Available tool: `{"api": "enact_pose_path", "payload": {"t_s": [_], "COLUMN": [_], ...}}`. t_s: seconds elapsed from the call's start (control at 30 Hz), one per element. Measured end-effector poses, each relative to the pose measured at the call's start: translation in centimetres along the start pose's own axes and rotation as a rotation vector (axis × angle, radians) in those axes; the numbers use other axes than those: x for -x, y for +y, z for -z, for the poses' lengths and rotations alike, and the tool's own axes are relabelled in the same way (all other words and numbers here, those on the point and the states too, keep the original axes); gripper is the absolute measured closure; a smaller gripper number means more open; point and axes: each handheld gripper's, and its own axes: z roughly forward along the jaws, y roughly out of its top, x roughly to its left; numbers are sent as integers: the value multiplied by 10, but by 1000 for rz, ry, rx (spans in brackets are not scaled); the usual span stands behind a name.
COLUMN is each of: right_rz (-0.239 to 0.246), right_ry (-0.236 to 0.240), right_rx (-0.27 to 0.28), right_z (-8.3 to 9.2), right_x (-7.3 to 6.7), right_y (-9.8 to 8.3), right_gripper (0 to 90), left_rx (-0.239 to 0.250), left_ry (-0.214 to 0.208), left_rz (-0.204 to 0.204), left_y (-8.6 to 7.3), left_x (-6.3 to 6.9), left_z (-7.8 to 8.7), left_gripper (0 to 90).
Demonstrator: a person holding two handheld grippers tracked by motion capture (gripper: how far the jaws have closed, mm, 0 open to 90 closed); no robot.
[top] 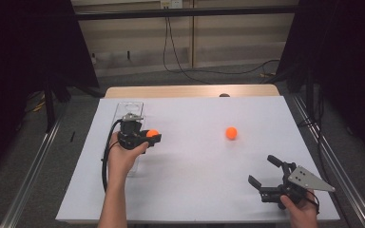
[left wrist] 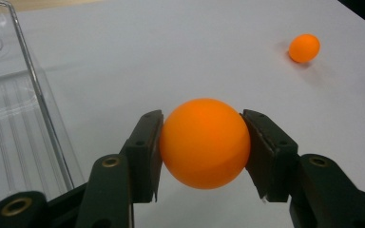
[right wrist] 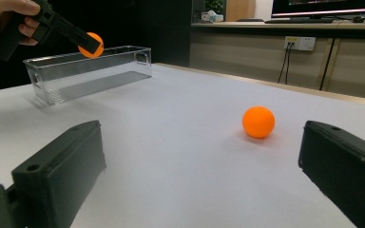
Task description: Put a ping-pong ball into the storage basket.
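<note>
The left gripper point(left wrist: 203, 142) is clamping 1 orange ball point(left wrist: 204, 142), carrying it just beside the clear bin point(left wrist: 9, 133); releasing over it looks next. The right gripper point(right wrist: 195, 180) is gaping, the second ball point(right wrist: 258, 121) lying ahead.

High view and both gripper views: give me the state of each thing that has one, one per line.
Left gripper: shut on the held orange ball, raised beside the clear bin.
Held orange ball: clamped between the fingers, off the table.
Second orange ball: loose on the white table, untouched.
Clear bin: upright, open-topped, nothing visible inside.
Right gripper: open, holding nothing, facing the second orange ball.
</note>
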Motion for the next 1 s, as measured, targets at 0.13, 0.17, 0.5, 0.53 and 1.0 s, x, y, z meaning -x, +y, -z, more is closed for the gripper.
{"api": "enact_pose_path", "payload": {"t_s": [0.13, 0.17, 0.5, 0.53, 1.0], "right_rz": [-3, -2, 9, 9, 13], "right_ry": [-1, -3, 0, 0, -4], "right_rx": [-4, -4, 0, 1, -1], "right_z": [0, 0, 2, 2, 1], "right_x": [1, 1, 0, 0, 0], "right_y": [0, 0, 1, 1, 1], "right_gripper": [10, 10, 11, 10, 11], "left_rx": [3, 1, 18, 22, 35], "left_ry": [5, 5, 14, 15, 46], "left_rz": [7, 5, 15, 18, 26], "left_y": [0, 0, 0, 0, -3], "left_x": [-2, -3, -6, -7, -13], "left_z": [1, 1, 8, 9, 17], "left_gripper": [508, 508, 508, 508, 508]}}
